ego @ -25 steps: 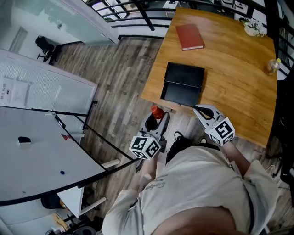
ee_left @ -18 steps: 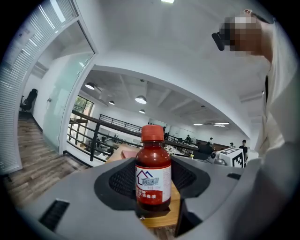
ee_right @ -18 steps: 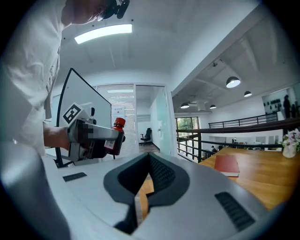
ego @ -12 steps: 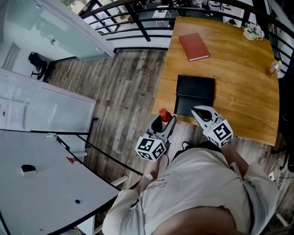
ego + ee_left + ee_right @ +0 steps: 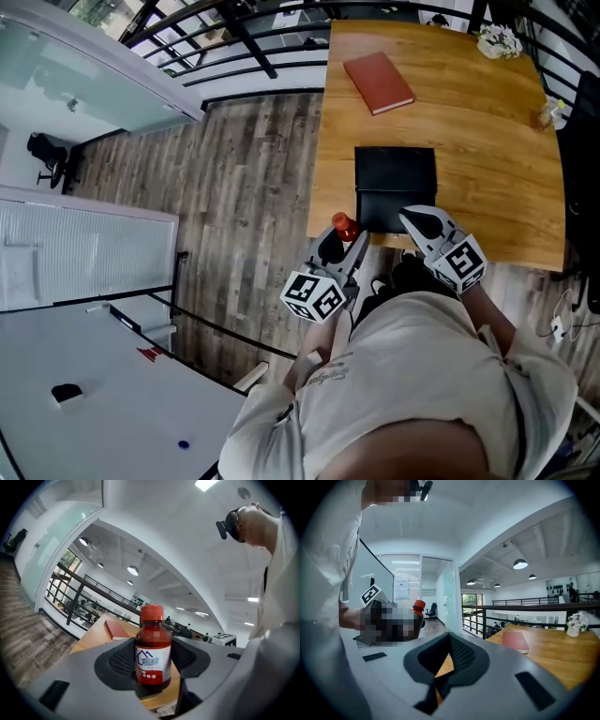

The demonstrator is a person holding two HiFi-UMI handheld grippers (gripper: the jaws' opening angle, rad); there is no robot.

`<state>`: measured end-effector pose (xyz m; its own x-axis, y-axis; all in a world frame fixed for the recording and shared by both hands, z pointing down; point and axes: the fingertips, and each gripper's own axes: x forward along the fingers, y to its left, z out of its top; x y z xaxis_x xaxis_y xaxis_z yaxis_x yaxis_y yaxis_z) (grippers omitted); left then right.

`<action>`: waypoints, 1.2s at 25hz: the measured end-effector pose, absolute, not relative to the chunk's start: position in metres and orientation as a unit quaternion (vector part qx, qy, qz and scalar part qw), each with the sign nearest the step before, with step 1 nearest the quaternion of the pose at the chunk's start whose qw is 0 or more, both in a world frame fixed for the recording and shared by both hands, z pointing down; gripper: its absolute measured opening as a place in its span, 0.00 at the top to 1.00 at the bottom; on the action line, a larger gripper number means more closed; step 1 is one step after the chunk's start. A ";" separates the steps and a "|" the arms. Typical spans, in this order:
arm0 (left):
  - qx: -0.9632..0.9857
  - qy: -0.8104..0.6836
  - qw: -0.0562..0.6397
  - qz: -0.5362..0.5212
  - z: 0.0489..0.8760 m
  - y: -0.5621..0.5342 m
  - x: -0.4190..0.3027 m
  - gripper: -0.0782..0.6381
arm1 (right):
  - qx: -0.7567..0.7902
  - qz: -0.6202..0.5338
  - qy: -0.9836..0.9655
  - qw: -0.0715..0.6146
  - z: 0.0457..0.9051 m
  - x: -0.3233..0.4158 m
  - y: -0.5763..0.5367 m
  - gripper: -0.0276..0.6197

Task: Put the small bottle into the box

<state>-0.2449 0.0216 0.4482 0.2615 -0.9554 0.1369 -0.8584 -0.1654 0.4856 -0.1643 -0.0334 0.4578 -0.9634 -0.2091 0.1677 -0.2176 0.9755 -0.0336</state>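
Just off the wooden table's (image 5: 487,141) near edge, clamped upright between the wide-set jaws of the left gripper (image 5: 343,238) — small bottle (image 5: 153,651): red cap, dark reddish-brown body, white-and-red label. Hung near the black box's (image 5: 395,186) corner, outside it. Held the right gripper (image 5: 411,217) pinched together, empty.

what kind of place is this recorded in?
Most likely an open-plan office, perhaps on a mezzanine: a black railing edges the wood floor, an office chair stands off to one side, and a large wooden table sits by the railing.
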 end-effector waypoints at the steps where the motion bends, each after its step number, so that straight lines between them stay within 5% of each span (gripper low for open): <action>1: 0.758 -0.597 0.242 -0.104 0.447 0.016 -0.246 0.58 | 0.108 0.025 -0.991 0.081 0.458 -0.167 -0.037 0.96; 12: 0.761 -0.596 0.250 -0.063 0.443 -0.046 -0.247 0.58 | 0.098 0.030 -0.993 0.053 0.459 -0.188 -0.100 0.96; 30: 0.792 -0.536 0.292 -0.005 0.466 -0.171 -0.182 0.58 | 0.208 0.077 -0.975 0.029 0.502 -0.097 -0.205 0.96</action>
<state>-0.1816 -0.1711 0.4659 0.4264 -0.8513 0.3058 -0.8460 -0.2557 0.4679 -0.0972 -0.2052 0.5016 -0.9115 -0.4014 0.0896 -0.4105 0.9013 -0.1384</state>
